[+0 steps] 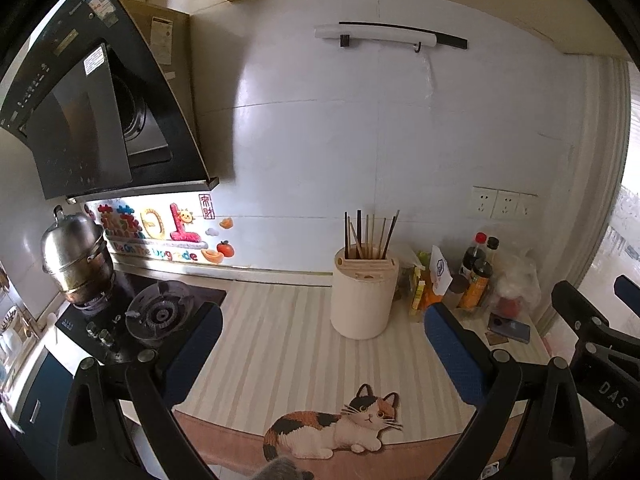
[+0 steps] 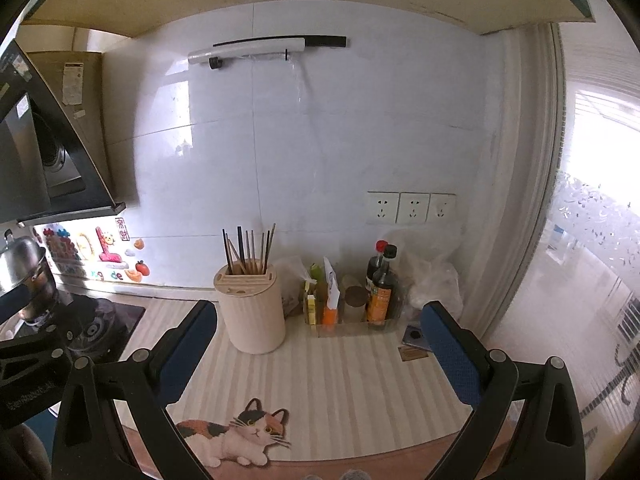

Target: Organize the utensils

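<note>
Both grippers hang over the counter with their blue-padded fingers spread wide and nothing between them. The left gripper (image 1: 324, 344) frames a bare stretch of striped counter (image 1: 280, 340); the right gripper (image 2: 320, 340) does the same a little further along, and its black frame shows at the edge of the left view.

Just past the fingertips stands the holder (image 1: 362, 292) — a cream cylinder, upright on the counter. A bunch of chopsticks (image 1: 370, 236) sticks out of its back slot, dark and pale ones together, leaning slightly apart at the tips. In the right view the holder (image 2: 254, 308) sits just beyond the left finger, the chopsticks (image 2: 250, 250) fanned above it.

Nearer the front edge, a cat picture (image 2: 236, 436) lies flat on the counter, between the two arms of each gripper.

Right of the holder, bottles (image 2: 382, 284) and small packets crowd a clear tray against the wall, with a phone (image 1: 509, 330) lying flat just beside them. Three sockets (image 2: 412, 208) sit on the white tiles above.

To the left — a gas burner (image 1: 158, 314), a steel pot (image 1: 76, 256) on the far ring, and the black hood (image 1: 104, 112) overhead. High on the wall is a white rail (image 1: 376, 36).
</note>
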Demonstrator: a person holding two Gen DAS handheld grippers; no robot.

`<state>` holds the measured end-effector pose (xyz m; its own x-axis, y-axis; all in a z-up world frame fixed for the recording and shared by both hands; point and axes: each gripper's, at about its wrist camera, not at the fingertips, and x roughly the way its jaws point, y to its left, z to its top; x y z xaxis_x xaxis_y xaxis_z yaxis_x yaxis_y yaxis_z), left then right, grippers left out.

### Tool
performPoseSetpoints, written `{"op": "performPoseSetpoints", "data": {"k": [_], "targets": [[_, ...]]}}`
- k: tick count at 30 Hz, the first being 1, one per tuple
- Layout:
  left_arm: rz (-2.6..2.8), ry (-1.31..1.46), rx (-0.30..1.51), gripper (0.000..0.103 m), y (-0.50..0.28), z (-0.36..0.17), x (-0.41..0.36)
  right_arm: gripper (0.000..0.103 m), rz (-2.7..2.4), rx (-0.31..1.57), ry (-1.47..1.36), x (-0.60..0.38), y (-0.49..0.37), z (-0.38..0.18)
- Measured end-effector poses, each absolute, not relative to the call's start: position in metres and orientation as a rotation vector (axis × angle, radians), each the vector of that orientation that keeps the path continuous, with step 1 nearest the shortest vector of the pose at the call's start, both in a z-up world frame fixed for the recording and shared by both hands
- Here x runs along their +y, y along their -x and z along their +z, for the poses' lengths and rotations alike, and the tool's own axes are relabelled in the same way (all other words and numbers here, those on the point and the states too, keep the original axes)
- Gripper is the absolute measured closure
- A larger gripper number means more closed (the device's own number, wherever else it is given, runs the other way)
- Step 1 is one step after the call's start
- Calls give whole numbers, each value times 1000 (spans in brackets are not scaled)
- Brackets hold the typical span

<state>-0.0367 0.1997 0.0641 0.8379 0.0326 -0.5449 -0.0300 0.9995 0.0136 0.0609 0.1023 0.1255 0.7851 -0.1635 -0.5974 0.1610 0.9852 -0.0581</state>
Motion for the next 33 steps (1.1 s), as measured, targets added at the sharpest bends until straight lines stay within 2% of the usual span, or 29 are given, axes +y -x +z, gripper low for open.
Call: {"op": "performPoseSetpoints", "data": {"k": [33], "targets": [[41,-4,597,0,48,54,205,0,-148,673,23,108,-49,124]]}}
